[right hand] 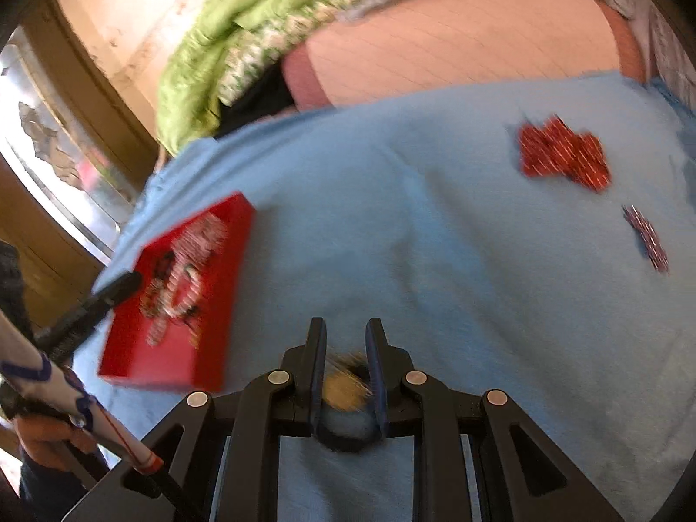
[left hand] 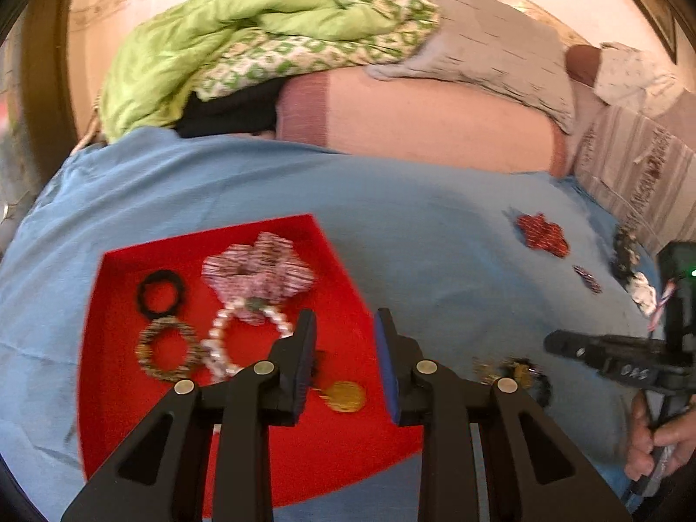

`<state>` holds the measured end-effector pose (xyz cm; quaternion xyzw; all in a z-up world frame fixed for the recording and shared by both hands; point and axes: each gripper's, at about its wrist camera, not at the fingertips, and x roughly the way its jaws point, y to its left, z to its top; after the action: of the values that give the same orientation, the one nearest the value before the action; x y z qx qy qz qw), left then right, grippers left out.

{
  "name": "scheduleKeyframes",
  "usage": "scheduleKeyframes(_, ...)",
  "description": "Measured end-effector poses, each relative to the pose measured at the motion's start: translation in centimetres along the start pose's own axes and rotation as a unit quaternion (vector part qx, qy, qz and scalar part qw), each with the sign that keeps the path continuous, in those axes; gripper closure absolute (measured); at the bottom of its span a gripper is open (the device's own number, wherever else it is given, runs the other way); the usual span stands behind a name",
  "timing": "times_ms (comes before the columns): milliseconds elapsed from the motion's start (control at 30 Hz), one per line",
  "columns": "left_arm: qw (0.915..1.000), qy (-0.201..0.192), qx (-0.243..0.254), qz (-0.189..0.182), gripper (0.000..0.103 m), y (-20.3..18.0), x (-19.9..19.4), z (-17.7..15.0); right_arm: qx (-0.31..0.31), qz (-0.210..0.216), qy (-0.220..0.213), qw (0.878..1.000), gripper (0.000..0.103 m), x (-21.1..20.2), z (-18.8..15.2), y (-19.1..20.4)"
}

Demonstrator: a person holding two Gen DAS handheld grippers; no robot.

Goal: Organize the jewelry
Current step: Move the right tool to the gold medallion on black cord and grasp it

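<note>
Pictured on a blue bedsheet (left hand: 391,200): red tray (left hand: 330,269) at left holding pink scrunchie (left hand: 261,269), pearl bracelet (left hand: 226,339), gold coin pendant (left hand: 346,396). Left claw (left hand: 346,361) parted, empty, above tray. Right claw (right hand: 346,361) clenched on blurred gold trinket (right hand: 343,387).
</note>
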<state>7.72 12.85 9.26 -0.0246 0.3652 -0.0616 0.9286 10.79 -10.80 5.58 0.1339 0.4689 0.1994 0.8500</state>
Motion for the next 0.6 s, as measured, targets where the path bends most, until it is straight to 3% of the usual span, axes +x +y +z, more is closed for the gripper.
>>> scheduleKeyframes(200, 0.9998, 0.009, 0.017, -0.009, 0.077, -2.3, 0.8, -0.2, -0.009, 0.006, 0.036, 0.999, 0.083, 0.2, -1.9, -1.5)
scheduleKeyframes(367, 0.9996, 0.015, 0.022, -0.01, 0.077, -3.0, 1.5, -0.2, -0.052, -0.001, 0.018, 0.998, 0.083, -0.5, -1.9, 0.5)
scheduleKeyframes(600, 0.9994, 0.019, 0.026, -0.01, 0.077, -3.1, 1.8, -0.3, -0.112, -0.007, 0.031, 0.993, 0.083, 1.2, -2.3, 3.3)
